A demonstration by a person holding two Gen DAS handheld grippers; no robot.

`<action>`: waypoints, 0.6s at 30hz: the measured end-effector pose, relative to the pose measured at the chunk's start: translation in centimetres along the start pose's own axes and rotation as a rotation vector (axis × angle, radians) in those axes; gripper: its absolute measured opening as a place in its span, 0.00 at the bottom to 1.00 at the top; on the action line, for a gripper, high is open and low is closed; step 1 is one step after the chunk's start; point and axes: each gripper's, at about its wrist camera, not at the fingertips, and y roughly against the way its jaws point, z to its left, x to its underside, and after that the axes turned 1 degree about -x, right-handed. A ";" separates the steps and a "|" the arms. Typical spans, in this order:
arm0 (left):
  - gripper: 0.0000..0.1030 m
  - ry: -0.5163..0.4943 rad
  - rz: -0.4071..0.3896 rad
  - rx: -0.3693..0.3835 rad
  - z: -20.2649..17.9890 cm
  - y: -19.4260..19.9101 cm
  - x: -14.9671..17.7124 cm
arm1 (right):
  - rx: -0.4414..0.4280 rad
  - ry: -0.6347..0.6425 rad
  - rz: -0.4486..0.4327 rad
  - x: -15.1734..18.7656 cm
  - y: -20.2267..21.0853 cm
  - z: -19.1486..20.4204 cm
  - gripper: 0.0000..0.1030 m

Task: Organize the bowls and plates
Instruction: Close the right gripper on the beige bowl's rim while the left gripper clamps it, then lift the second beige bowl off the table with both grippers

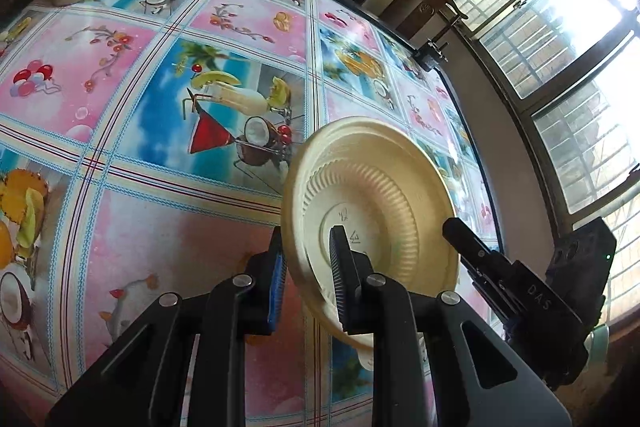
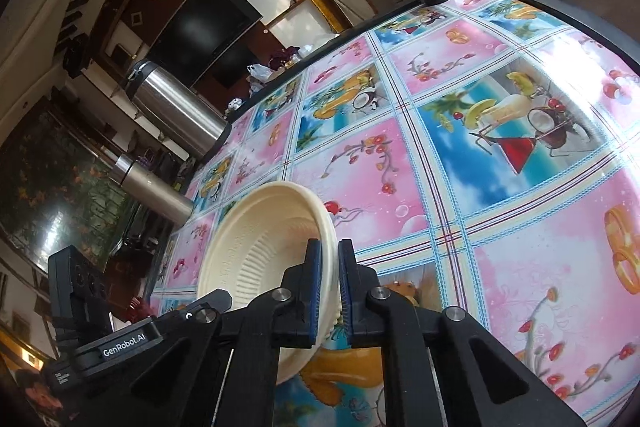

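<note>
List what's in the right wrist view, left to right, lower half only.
Left gripper → cream plate → right gripper clamped on the plate's rim → bare tablecloth.

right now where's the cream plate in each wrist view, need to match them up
Left wrist view: the cream plate sits lower centre-right, on edge, clamped by the left gripper.
Right wrist view: a cream plate sits lower centre-left, clamped by the right gripper; whether it is the same plate is unclear.
Shared landmark: the red cocktail print on the tablecloth.
</note>
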 end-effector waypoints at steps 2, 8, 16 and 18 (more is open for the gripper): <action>0.18 0.006 -0.003 0.002 0.1 0.1 0.0 | 0.004 -0.002 0.014 0.0 -0.3 -0.1 0.09; 0.18 -0.016 0.007 -0.010 -0.2 -0.1 0.3 | -0.013 -0.047 0.075 0.4 -1.6 -0.6 0.10; 0.18 -0.064 -0.030 -0.072 -1.1 0.3 0.5 | 0.031 -0.032 0.040 0.4 -0.9 -0.4 0.09; 0.18 -0.073 -0.030 -0.078 -1.2 0.3 0.5 | 0.026 -0.047 0.046 0.5 -1.1 -0.7 0.09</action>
